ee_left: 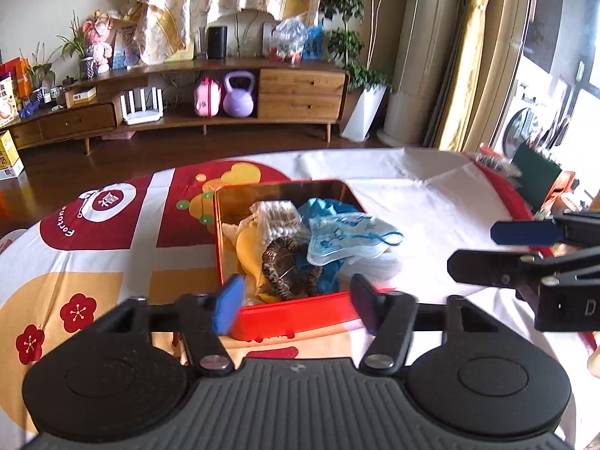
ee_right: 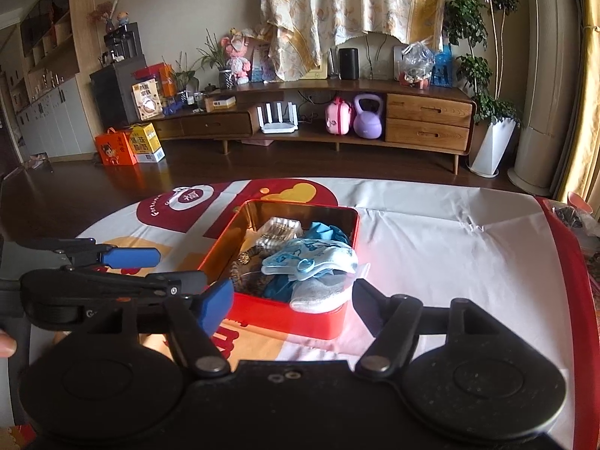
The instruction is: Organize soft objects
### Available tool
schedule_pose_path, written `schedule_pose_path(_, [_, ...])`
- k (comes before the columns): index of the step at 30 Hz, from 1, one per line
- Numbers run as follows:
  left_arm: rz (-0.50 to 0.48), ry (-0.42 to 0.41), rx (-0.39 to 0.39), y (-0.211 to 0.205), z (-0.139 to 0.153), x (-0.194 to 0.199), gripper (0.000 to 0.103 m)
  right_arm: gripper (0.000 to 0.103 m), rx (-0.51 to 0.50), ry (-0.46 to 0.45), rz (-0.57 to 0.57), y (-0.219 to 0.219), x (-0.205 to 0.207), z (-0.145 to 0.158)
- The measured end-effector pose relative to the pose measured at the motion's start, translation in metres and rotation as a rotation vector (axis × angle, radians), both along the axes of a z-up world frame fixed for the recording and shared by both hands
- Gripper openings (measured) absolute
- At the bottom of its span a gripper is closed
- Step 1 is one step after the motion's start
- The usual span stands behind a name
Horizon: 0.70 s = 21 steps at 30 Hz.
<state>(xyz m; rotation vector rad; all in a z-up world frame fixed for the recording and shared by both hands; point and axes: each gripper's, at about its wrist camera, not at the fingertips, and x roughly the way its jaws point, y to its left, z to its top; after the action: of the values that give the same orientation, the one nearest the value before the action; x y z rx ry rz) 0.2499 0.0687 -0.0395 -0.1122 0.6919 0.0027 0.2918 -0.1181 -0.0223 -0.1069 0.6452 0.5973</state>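
Masks (ee_left: 348, 238) hid the red tin's (ee_left: 292, 313) contents ahead of both empty, open grippers: left (ee_left: 296, 305), right (ee_right: 292, 309).

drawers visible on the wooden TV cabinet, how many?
3. Two stacked at the right end of the TV cabinet: upper drawer and lower drawer. One darker drawer on the lower left section. More may be hidden.

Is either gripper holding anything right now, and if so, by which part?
Nothing is held. The left gripper and right gripper both stand open and empty in front of the red tin, where the soft items lie.
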Motion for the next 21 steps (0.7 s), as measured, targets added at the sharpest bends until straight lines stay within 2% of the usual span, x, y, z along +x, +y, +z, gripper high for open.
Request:
schedule_pose_path(2, [0.002, -0.01, 0.014, -0.003, 0.004, -0.008, 0.064, 0.073, 0.005, -0.013, 0.006, -0.003, -0.01, 0.003])
schedule_pose_path(6, [0.008, -0.049, 0.024, -0.005, 0.014, -0.026, 0.076, 0.082, 0.026, -0.03, 0.013, -0.008, -0.026, 0.009])
schedule_pose_path(11, [0.013, -0.08, 0.02, -0.005, 0.024, -0.049, 0.082, 0.089, 0.038, -0.07, 0.019, -0.013, -0.047, 0.014])
schedule_pose_path(16, [0.042, -0.076, -0.028, -0.001, 0.028, -0.068, 0.083, 0.096, 0.057, -0.085, 0.024, -0.018, -0.065, 0.013])
schedule_pose_path(21, [0.046, -0.07, -0.015, -0.005, 0.029, -0.084, 0.086, 0.102, 0.07, -0.107, 0.016, -0.023, -0.082, 0.012])
